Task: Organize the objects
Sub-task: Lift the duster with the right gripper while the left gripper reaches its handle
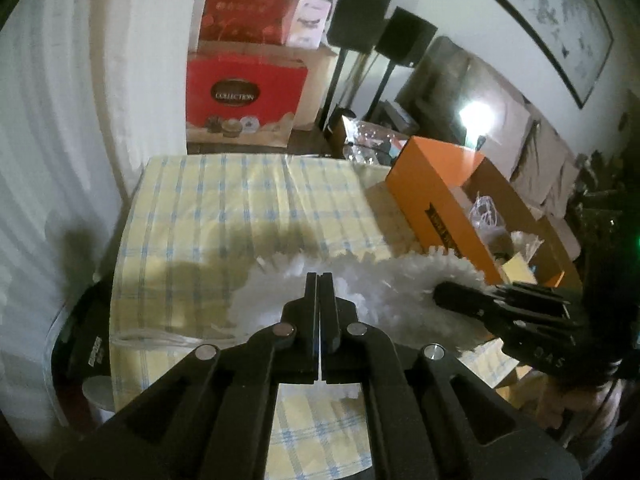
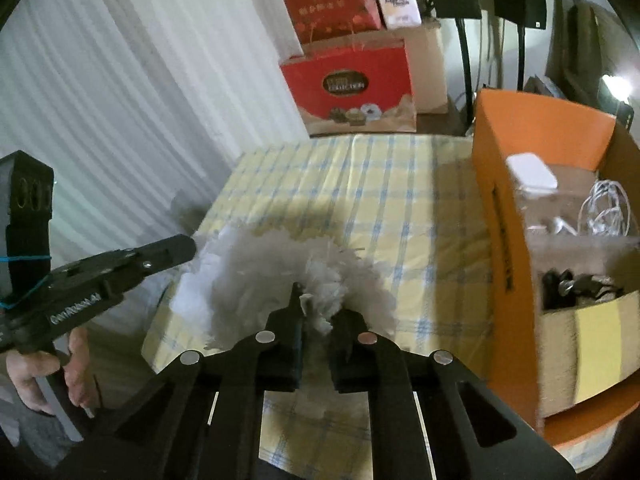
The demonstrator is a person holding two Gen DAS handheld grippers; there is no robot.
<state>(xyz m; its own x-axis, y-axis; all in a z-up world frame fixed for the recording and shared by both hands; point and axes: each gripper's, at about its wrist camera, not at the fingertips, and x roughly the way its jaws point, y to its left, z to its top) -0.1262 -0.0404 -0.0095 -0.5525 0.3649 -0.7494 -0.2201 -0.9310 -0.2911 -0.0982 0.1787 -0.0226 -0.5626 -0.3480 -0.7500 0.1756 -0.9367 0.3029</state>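
**A:** What do the fingers show?

**B:** The left gripper (image 1: 319, 280) has its jaws fully together, tips buried in the near edge of the white fluffy duster head (image 1: 360, 280). The right gripper (image 2: 316, 304) is pinched on a tuft at the other end of the same piece (image 2: 280, 276). How much material the left pads actually trap is hard to tell; the fringe hides the tips.

**A:** Why two grips?

**B:** Probably because the piece is limp and long: holding both ends keeps it spread and off the checked tablecloth (image 1: 240, 200) instead of dragging.

**A:** Where does it sit relative to the orange box (image 2: 520, 152)?

**B:** Just beside the box's near long wall, below its rim. The box is open-topped and already holds white cables (image 2: 608, 208) and a white case (image 2: 532, 176).

**A:** Room to move?

**B:** The cloth beyond the duster, on the side away from the box, is bare. The box wall is the edge to clear.
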